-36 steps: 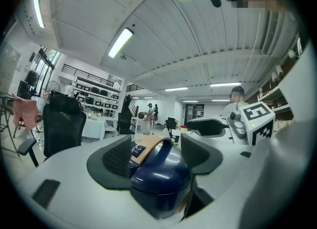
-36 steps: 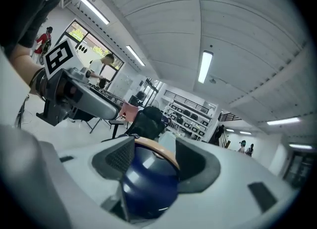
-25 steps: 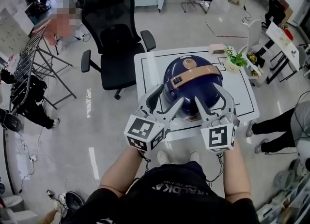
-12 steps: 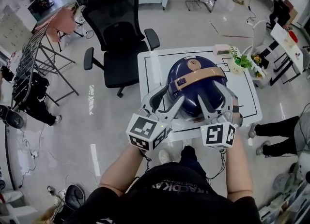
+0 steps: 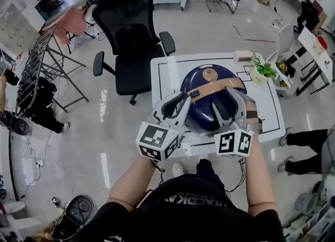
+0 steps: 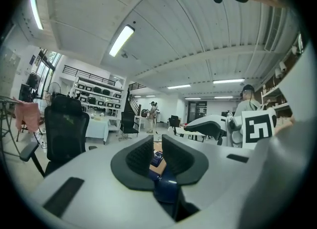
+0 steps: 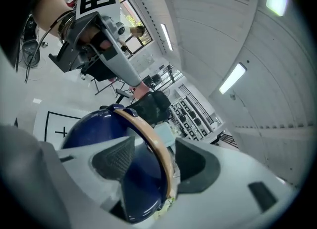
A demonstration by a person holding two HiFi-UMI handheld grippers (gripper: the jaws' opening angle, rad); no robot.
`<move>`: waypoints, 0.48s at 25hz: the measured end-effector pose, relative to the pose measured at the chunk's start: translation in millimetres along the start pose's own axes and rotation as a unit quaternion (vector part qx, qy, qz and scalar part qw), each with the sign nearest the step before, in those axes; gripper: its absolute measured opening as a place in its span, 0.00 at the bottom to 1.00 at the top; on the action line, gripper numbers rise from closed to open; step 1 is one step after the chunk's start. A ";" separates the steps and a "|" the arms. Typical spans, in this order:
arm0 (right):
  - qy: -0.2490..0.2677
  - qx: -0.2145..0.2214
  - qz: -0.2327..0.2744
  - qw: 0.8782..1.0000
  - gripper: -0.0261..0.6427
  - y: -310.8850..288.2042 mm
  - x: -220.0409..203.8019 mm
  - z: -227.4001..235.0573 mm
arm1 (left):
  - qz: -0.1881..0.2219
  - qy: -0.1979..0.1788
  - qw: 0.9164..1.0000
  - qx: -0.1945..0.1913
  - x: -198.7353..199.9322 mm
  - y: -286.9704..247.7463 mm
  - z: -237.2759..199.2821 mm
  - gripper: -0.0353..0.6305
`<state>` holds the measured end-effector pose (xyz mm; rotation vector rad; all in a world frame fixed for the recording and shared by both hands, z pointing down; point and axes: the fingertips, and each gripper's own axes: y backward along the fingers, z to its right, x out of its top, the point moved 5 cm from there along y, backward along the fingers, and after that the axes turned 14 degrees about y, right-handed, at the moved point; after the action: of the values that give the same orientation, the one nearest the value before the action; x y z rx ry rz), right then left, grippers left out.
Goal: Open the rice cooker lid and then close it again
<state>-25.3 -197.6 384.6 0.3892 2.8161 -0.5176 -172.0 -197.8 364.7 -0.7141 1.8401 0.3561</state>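
A dark blue rice cooker (image 5: 207, 107) with a tan carry handle (image 5: 222, 84) stands on the white table (image 5: 163, 73), its lid down. My left gripper (image 5: 183, 102) sits at the handle's left end, its jaws closing. In the left gripper view the narrow gap of that gripper (image 6: 157, 158) is filled by the blue and tan handle end (image 6: 166, 187), which the pads touch. My right gripper (image 5: 229, 102) reaches over the cooker's right side. In the right gripper view this gripper (image 7: 153, 162) straddles the tan handle band (image 7: 148, 131) with its jaws wide apart.
A black office chair (image 5: 133, 37) stands behind the table at the left. A small potted plant (image 5: 260, 68) and a pink box (image 5: 244, 55) sit at the table's far right. A drying rack (image 5: 36, 66) stands far left. A person's legs (image 5: 306, 141) show at the right.
The left gripper's jaws have drawn together from wide apart onto the handle's left end. The right gripper has rolled and sunk a little over the cooker's right side.
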 end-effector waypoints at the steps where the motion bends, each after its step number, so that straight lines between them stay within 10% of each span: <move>1: 0.004 0.004 0.000 1.000 0.40 -2.5 -0.9 0.0 | -0.001 0.001 1.000 0.004 -0.7 -2.1 -1.4 0.12; 12: 0.085 0.021 0.011 0.996 0.40 -27.0 -2.0 1.3 | -0.029 -0.011 0.999 0.026 -12.0 -29.6 -7.8 0.06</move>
<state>-31.4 -222.9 392.4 0.4951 2.9637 -0.5642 -156.4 -221.4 381.4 -0.7242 1.7983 0.2771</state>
